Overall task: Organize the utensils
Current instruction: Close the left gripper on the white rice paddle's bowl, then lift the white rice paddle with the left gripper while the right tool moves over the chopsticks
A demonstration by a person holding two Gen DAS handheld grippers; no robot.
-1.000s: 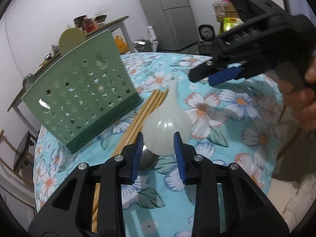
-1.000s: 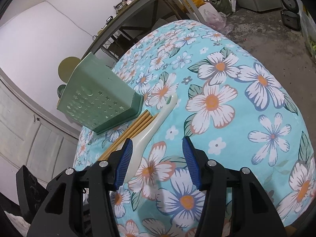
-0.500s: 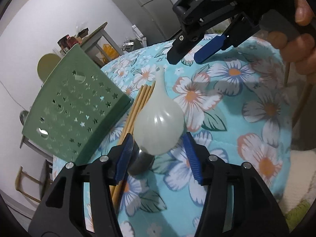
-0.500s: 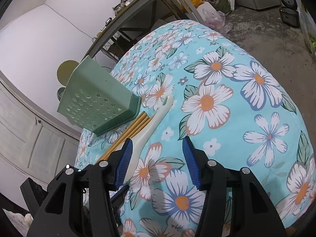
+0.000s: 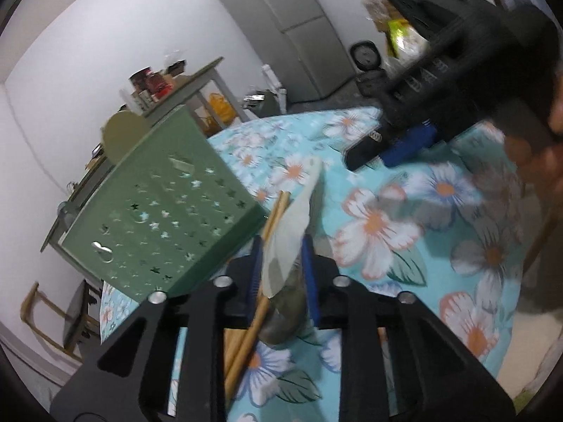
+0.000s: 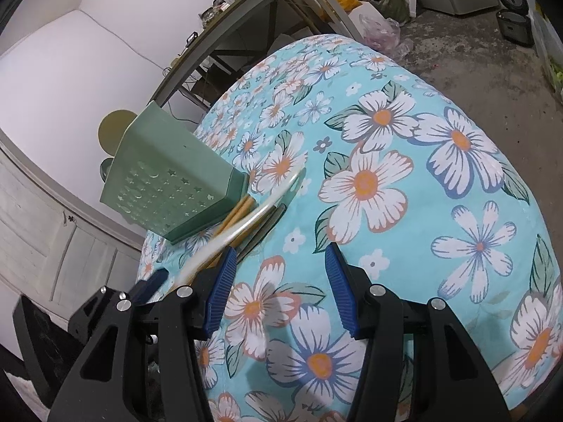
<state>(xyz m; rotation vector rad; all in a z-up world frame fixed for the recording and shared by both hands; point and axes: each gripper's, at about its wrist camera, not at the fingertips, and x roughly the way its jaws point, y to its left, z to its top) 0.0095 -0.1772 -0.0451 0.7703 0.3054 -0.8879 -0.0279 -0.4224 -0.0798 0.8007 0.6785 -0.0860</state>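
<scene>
A white rice paddle (image 5: 286, 242) stands tilted on its edge between the blue pads of my left gripper (image 5: 281, 270), whose jaws are closing and pinch its blade. Its handle (image 6: 246, 221) rises blurred off the cloth in the right wrist view. Wooden chopsticks (image 5: 246, 344) and a dark metal spoon (image 5: 285, 316) lie beneath it. Just left of them stands the green star-punched utensil holder (image 5: 158, 218), (image 6: 169, 183). My right gripper (image 6: 278, 288) hovers open over the floral cloth with nothing between its fingers; it also shows far right (image 5: 383, 149).
The round table (image 6: 387, 176) wears a turquoise floral cloth and drops off on all sides. A person's hand (image 5: 542, 154) holds the right gripper. Behind stand a grey fridge (image 5: 299, 35), a rice cooker (image 6: 513, 24), a cluttered side table (image 5: 183, 84) and a chair (image 5: 45, 316).
My left gripper opened wide around the flat paddle, then closed; the paddle has turned on edge and its handle has lifted off the cloth. The right gripper has not moved.
</scene>
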